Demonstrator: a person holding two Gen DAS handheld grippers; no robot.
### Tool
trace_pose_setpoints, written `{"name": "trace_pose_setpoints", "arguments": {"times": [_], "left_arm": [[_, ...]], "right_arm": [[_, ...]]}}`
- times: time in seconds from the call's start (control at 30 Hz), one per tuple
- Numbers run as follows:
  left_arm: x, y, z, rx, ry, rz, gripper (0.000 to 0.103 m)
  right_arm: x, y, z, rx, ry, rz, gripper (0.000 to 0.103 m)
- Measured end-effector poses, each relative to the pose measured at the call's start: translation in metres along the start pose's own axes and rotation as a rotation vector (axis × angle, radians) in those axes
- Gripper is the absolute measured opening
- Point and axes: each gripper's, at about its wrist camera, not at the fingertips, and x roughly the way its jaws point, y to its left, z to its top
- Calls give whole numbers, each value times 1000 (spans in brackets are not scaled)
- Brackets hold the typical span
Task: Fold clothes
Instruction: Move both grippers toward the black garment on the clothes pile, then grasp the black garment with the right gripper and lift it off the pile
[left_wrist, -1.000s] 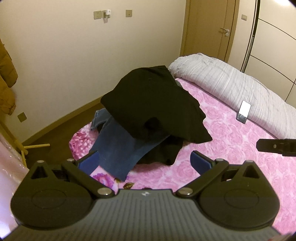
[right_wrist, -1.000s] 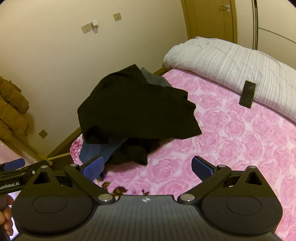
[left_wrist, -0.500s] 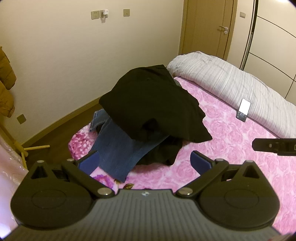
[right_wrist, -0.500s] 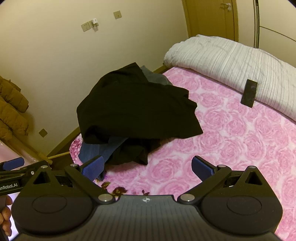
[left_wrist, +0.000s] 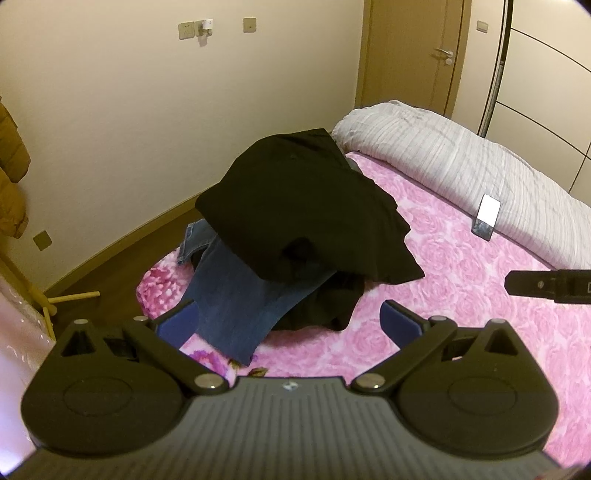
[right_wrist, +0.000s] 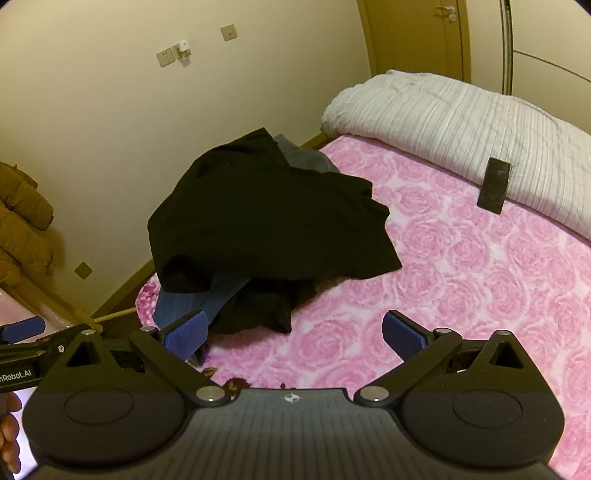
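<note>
Bed (left_wrist: 461, 295): clothes pile (left_wrist: 303, 221) ahead of left gripper (left_wrist: 288, 323).

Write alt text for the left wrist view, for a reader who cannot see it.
A black garment lies heaped over blue jeans on a pink rose-patterned bed, just ahead of the open, empty left gripper. A rolled white striped duvet lies along the bed's far side with a phone propped against it; the right gripper pokes in at the right edge.
</note>
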Motion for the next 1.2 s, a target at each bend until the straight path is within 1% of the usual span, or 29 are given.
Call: {"name": "trace_pose_setpoints", "arguments": {"times": [0.27, 0.53, 0.63, 0.67, 0.77, 0.8, 0.87, 0.97, 1.07, 1.2], "left_arm": [[-1, 5, 1, -16, 2, 14, 103], [-6, 10, -2, -31, -9, 27, 103], [-7, 13, -5, -37, -18, 30, 103], [-7, 14, -7, -39, -22, 32, 103], [-7, 17, -10, -9, -29, 54, 103], [-6, 18, -11, 12, -38, 56, 103], [-4, 20, -11, 57, -56, 57, 103], [11, 18, -7, 201, -74, 67, 103], [33, 17, 0, 354, -91, 57, 103], [78, 27, 15, 489, -102, 9, 103]], "right_arm": [[4, 3, 0, -9, 6, -1, 103], [5, 3, -2, -32, -9, 29, 103], [1, 8, -4, -100, -57, 75, 103], [0, 10, -4, -131, -76, 73, 103], [0, 16, -6, -213, -111, 20, 103], [1, 18, -7, -236, -119, 2, 103], [4, 17, -7, -240, -145, 6, 103], [11, 14, -4, -217, -165, 23, 103], [28, 12, 3, -197, -150, 35, 103], [62, 20, 12, -200, -103, -5, 103]]}}
